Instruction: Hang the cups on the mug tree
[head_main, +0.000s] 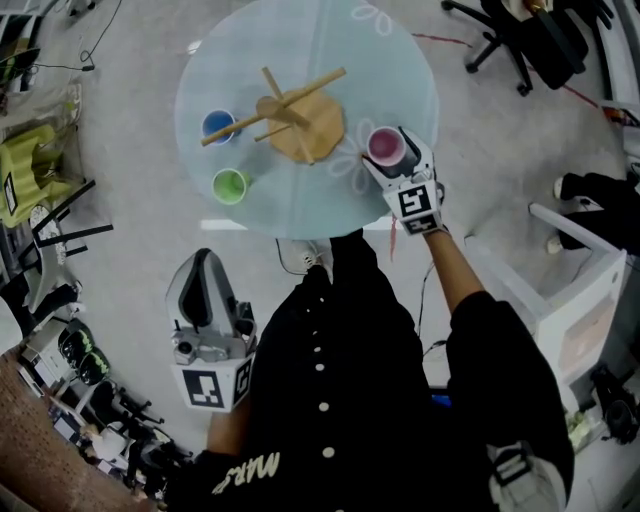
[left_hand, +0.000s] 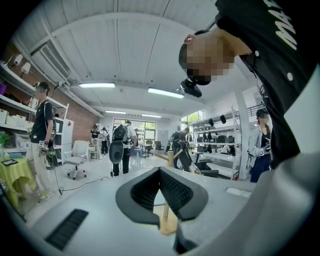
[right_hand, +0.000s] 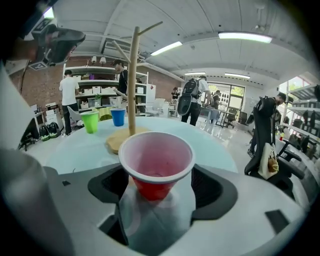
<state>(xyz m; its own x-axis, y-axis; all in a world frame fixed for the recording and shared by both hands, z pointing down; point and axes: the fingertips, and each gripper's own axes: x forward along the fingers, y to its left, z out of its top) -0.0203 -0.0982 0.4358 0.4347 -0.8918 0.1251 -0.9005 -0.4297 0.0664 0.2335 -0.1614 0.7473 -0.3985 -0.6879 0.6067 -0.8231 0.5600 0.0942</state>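
A red cup (right_hand: 156, 167) stands upright on the round glass table (head_main: 400, 60), at its right edge. My right gripper (right_hand: 160, 184) is open around the cup, its pads wide on both sides and clear of the cup's tapered body. In the head view the red cup (head_main: 384, 146) lies just right of the wooden mug tree (head_main: 300, 120), whose pegs are bare. A blue cup (head_main: 218, 126) and a green cup (head_main: 230, 185) stand left of the tree. My left gripper (head_main: 205, 262) hangs shut and empty off the table's near left side; its view shows the mug tree (left_hand: 166, 215) behind its jaws.
A white chair (head_main: 585, 290) stands to the right of the table and a black office chair (head_main: 525, 35) at the far right. Shelves, cables and a green-covered stand (head_main: 30, 160) fill the left side. Several people stand in the room behind.
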